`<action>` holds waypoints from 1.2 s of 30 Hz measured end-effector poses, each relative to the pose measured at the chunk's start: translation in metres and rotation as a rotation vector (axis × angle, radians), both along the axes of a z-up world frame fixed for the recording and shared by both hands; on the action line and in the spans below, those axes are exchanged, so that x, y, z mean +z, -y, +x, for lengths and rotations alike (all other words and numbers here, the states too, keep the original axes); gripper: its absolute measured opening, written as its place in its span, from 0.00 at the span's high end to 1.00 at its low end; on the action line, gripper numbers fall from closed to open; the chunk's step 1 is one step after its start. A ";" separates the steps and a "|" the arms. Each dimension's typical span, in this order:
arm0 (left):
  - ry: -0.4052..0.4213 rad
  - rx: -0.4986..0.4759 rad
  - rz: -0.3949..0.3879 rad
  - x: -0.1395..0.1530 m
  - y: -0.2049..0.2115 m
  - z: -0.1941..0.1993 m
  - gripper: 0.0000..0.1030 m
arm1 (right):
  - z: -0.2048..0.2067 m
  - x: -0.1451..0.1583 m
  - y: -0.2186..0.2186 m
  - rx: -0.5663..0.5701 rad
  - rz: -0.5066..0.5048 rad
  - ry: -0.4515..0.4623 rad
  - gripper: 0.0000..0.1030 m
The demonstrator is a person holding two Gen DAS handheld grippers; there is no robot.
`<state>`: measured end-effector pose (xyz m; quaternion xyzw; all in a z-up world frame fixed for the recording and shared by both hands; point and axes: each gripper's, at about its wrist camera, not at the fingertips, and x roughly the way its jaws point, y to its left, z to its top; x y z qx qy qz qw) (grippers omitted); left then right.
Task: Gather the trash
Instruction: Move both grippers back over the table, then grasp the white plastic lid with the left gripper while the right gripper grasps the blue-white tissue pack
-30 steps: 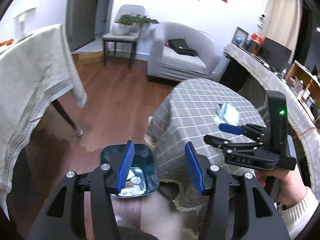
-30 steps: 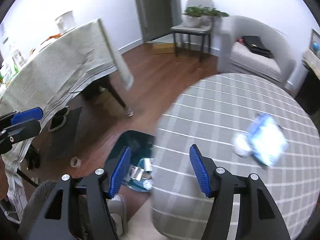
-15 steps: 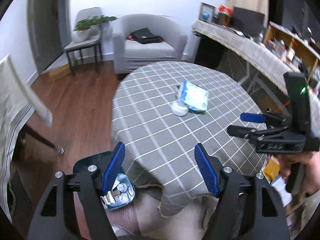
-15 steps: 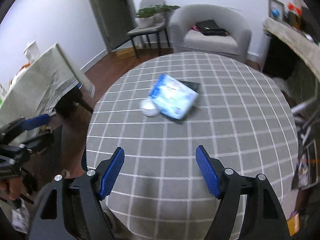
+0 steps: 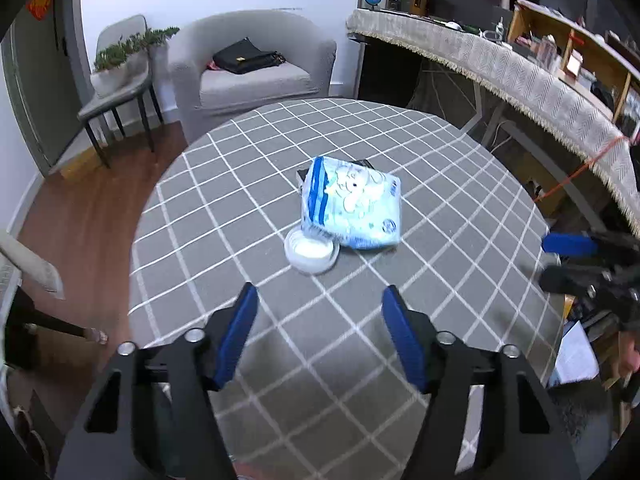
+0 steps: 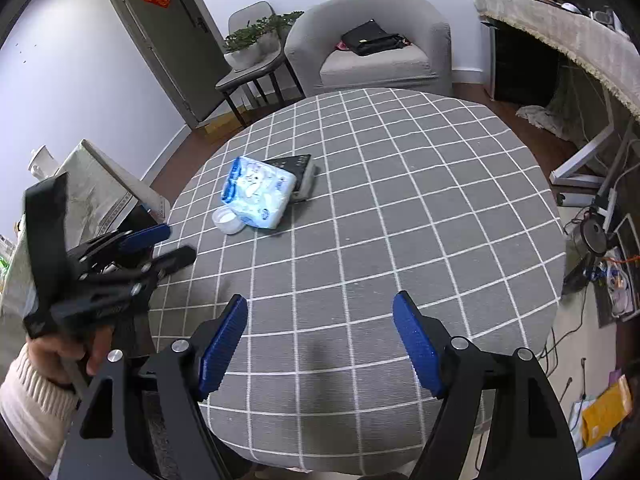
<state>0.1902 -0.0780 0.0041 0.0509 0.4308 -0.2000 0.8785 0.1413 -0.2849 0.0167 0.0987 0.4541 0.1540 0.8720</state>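
A blue and white tissue pack [image 5: 352, 204] [image 6: 258, 196] lies mid-table on the round grey checked tablecloth [image 5: 460, 208] [image 6: 420, 200]. A small white round lid [image 5: 311, 251] [image 6: 229, 220] rests against its near edge, and a dark flat object [image 6: 298, 166] lies under its far side. My left gripper [image 5: 318, 320] is open and empty above the near part of the table; it also shows in the right wrist view [image 6: 160, 246]. My right gripper [image 6: 320, 328] is open and empty over the near edge; it also shows in the left wrist view [image 5: 560, 258].
A grey armchair [image 5: 256, 68] with a black bag [image 5: 244, 58] stands behind the table, beside a chair with a plant [image 5: 120, 64]. A long cloth-covered counter [image 5: 520, 68] runs along the right. A second clothed table [image 6: 92, 188] is at left. Clutter lies on the floor [image 6: 608, 272] right.
Both grippers swung from the floor bin up over the round table. The bin has left view and the tissue pack and lid now sit centred ahead. Both jaws stayed open.
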 end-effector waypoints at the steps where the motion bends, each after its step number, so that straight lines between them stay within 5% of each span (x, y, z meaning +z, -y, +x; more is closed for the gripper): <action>1: -0.006 0.010 -0.013 -0.003 -0.001 0.007 0.42 | 0.000 -0.001 0.002 -0.002 0.001 -0.002 0.26; 14: -0.025 0.009 -0.070 -0.019 0.004 0.033 0.66 | 0.010 -0.016 0.013 -0.014 0.008 -0.033 0.26; 25: -0.012 -0.009 -0.069 -0.024 0.003 0.037 0.69 | 0.019 -0.016 0.000 0.000 0.000 -0.042 0.26; 36: -0.007 0.029 -0.149 -0.016 -0.027 0.016 0.69 | 0.034 -0.006 -0.039 0.039 0.015 -0.022 0.26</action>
